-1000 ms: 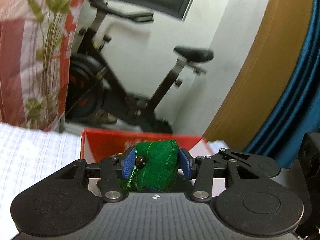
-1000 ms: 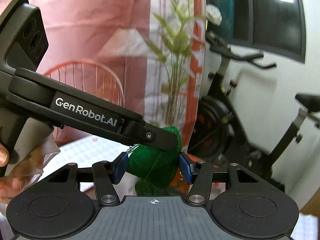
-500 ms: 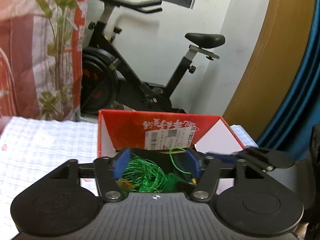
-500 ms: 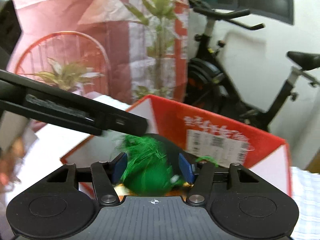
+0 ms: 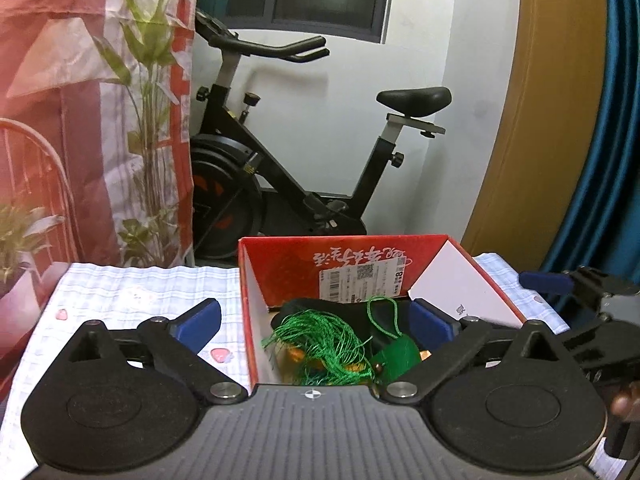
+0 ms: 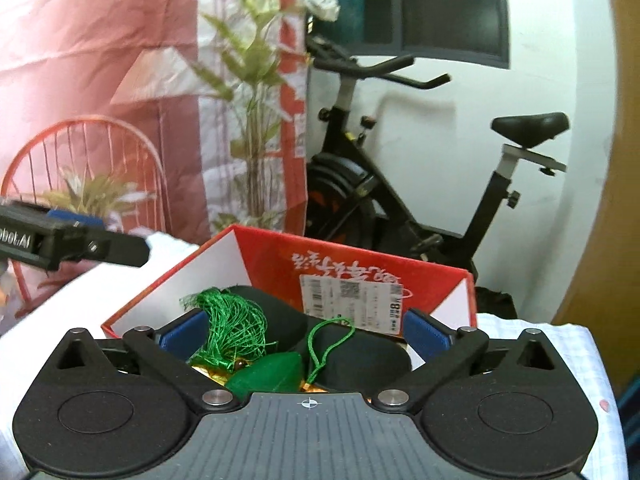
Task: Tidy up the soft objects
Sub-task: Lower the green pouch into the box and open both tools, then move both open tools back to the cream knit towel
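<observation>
Your left hand-held gripper (image 5: 314,318) has just been opening and its jaws now stand spread wide, nothing pinched. One blue pad sits outside the red box (image 5: 280,258), over the checked cloth (image 5: 132,292) on the worktop; the other pad is just inside the box's right wall. Your right hand-held gripper (image 6: 304,328) has likewise just been opening: jaws spread, pads clear of everything, both hanging over the box.

Only the left view shows your right hand-held gripper from outside, right of the box, w/ a bit of your finger at the frame's edge. It also shows pink hearts on the cloth left of the box. Only the right view shows the box's near-left corner, the left hand-held gripper's finger tip poking in from the left of the box, and an orange wire chair behind it.

In the box: the green sachet (image 6: 266,372) lies loose near the front, its tassel (image 6: 234,326) bunched up left of it, its loop cord (image 6: 330,340) curling up on the right. Under them sit dark soft items (image 6: 360,354) and sth gold-orange, too hidden to tell. A white label is stuck on the box's far inner wall. An exercise bike (image 5: 288,160) stands behind the box.
</observation>
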`<state>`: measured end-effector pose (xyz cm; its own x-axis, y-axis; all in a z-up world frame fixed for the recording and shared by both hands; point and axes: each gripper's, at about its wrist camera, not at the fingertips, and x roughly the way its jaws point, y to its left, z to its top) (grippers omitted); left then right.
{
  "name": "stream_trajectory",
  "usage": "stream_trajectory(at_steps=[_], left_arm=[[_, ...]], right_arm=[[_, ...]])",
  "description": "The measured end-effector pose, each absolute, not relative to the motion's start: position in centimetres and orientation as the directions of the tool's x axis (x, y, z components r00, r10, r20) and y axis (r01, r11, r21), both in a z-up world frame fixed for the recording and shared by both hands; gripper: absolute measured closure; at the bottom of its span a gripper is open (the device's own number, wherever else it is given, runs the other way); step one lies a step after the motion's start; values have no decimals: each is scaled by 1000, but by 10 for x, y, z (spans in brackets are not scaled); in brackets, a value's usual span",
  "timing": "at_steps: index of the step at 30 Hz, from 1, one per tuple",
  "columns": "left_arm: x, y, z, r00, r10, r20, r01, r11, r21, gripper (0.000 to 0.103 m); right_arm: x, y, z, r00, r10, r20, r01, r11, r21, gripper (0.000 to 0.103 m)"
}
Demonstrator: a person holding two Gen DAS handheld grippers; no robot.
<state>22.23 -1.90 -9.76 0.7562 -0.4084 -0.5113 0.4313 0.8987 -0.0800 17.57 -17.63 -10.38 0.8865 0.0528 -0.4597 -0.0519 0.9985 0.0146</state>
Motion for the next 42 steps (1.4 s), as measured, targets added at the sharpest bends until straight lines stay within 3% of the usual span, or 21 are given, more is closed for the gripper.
stream_trajectory(at_steps=[6, 16, 19, 42], left_arm=[[196, -10, -100, 784, -378, -492, 420, 907, -28, 2], [162, 4, -119, 793, -360, -492, 393, 919, -38, 2], [154, 7, -128, 789, -350, -505, 382, 923, -41, 2], [116, 16, -194, 727, -329, -603, 332, 937, -111, 3]], right_arm=[[149, -183, -103, 912, 9, -411, -1, 1000, 20, 0], [109, -185, -115, 920, 54, -388, -26, 997, 78, 0], [100, -183, -121, 911, 94, -402, -54, 993, 108, 0], [40, -168, -202, 864, -20, -502, 92, 989, 119, 0]])
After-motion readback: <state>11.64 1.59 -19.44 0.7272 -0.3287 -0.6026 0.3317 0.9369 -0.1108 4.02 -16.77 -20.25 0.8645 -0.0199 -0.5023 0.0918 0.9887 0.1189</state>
